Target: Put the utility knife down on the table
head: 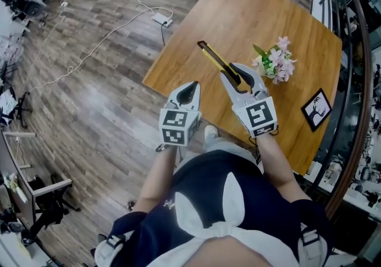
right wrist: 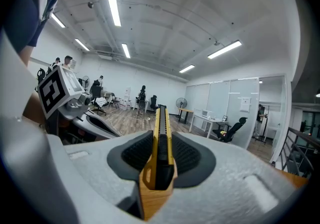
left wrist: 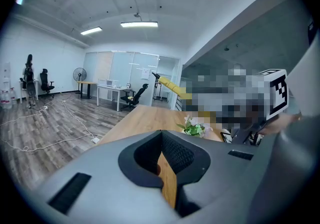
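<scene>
A yellow and black utility knife [head: 215, 59] sticks out from my right gripper [head: 240, 78], which is shut on its rear end and holds it in the air above the wooden table [head: 238, 16]. In the right gripper view the knife [right wrist: 161, 138] runs straight out between the jaws, tip pointing away. My left gripper [head: 188, 92] hovers at the table's near edge, shut with nothing between its fingers; in the left gripper view its jaws [left wrist: 161, 165] meet, and the knife [left wrist: 170, 86] shows at a distance with the right gripper.
A small pot of pink flowers [head: 275, 62] stands on the table just right of the right gripper, and a black picture frame [head: 317, 109] lies nearer the right edge. A white power strip and cable [head: 161, 19] lie on the wood floor to the left.
</scene>
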A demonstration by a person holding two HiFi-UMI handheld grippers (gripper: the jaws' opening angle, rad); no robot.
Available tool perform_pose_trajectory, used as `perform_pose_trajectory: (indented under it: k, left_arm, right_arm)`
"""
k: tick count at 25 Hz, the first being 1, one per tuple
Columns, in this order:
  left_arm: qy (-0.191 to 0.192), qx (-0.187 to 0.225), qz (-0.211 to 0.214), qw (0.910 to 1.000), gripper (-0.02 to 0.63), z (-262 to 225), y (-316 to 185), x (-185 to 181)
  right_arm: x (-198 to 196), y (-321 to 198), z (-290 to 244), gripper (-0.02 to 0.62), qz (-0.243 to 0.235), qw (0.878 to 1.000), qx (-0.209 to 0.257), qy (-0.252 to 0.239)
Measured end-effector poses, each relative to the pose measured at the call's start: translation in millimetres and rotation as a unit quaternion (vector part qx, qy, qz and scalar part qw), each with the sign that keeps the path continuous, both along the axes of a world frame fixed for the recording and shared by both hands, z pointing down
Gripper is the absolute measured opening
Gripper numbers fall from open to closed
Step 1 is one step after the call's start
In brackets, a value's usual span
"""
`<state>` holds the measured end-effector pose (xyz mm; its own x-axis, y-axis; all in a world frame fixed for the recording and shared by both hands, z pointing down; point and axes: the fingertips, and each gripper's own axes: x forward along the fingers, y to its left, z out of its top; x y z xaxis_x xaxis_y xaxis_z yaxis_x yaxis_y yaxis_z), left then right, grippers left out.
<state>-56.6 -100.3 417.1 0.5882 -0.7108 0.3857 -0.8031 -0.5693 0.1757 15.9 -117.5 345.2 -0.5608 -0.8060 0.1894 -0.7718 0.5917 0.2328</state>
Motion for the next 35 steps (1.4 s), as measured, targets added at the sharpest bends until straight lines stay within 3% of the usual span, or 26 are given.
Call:
perform_pose_trajectory:
  k: [17,35]
  left_arm:
    - [-0.008,-0.021,-0.041,0.9989,0.017,33.3,-21.9,2.6]
    - [-0.011,-0.039,-0.044,0.9982,0.017,54.3,-35.3,5.6]
  right_arm:
    - [4.8,-39.1,38.5,0.117,-0.036,0.999,-0.024,-0.005]
    - [11.8,-52.2,75.6,0.117,-0.035,0.998,-0.056,0.000]
